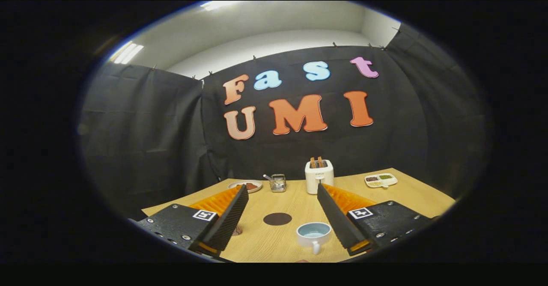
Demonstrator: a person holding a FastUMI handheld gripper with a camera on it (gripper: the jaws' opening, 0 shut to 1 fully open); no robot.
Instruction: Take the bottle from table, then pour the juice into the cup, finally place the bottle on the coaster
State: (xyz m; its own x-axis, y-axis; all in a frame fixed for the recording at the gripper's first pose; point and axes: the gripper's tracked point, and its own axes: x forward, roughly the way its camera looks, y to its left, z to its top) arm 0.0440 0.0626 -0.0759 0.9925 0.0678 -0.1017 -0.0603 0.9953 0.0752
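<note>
Fingers (pixel 342 217) of the gripper (pixel 280 213) stand spread wide apart over the tabletop (pixel 411 192), holding nothing. Nearest, between them and close to the right one, sits the cup (pixel 313 234), pale blue inside, handle turned toward the gripper. Just beyond the cup lies the dark round coaster (pixel 277 218). Farther past the coaster stand a small wire holder (pixel 278 183) and a white toaster (pixel 319 176), with a plate (pixel 246 186) off to the holder's left and a divided dish (pixel 380 180) to the toaster's right. No bottle can I make out from here, so reaching low to hunt for it could clip the cup and knock it aside.
</note>
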